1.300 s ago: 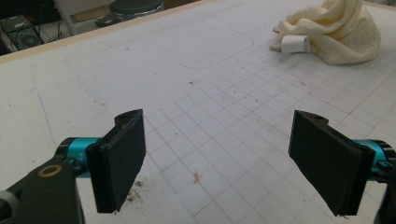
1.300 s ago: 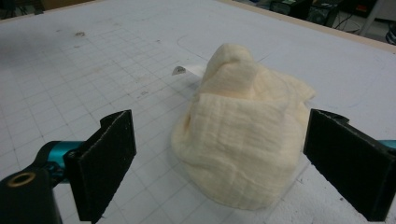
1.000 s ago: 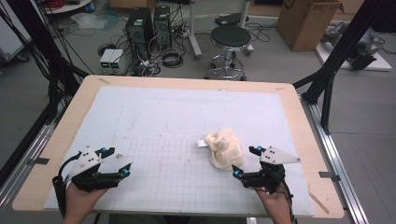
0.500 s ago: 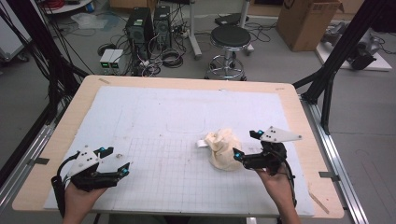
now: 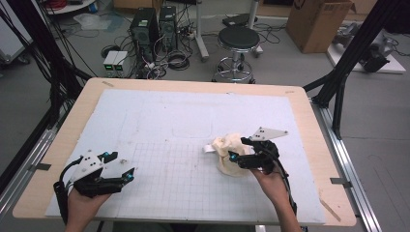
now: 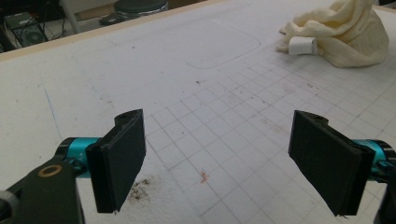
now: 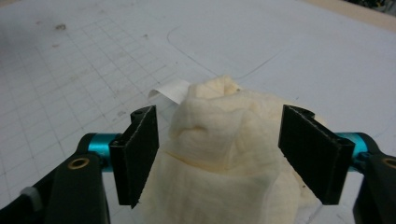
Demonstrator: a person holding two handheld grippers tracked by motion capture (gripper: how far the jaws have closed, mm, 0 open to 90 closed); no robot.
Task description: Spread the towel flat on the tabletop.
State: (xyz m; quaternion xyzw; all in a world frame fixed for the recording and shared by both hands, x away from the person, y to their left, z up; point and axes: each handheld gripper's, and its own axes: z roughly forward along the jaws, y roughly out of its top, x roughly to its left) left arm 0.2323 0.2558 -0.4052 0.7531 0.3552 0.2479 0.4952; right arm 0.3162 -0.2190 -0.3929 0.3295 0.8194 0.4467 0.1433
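1. The jaws of the right gripper (image 7: 219,154) are spread wide, one on either side of the cloth (image 7: 224,158); the cream heap is straddled but not yet pinched, which suggests a grasp being lined up on its bunched top.
2. The cloth (image 5: 231,153) is found crumpled on the gridded part of the mat (image 5: 193,121), right of centre, with the right gripper (image 5: 237,158) brought against its near-right side. A white tag (image 7: 169,91) is seen sticking out from its far side.
3. The jaws of the left gripper (image 6: 219,163) are also held open, with nothing between them; bare grid is seen through the gap. It is kept low over the near-left corner of the mat (image 5: 118,169), well apart from the cloth (image 6: 341,35), probably in reserve.
4. Nothing is placed between either gripper and the cloth. The mat is marked by a few small stains (image 6: 140,189).
5. Beyond the table (image 5: 309,121), a stool (image 5: 236,41), computer towers (image 5: 154,24) and a cardboard box (image 5: 319,19) are seen on the floor, out of the way.
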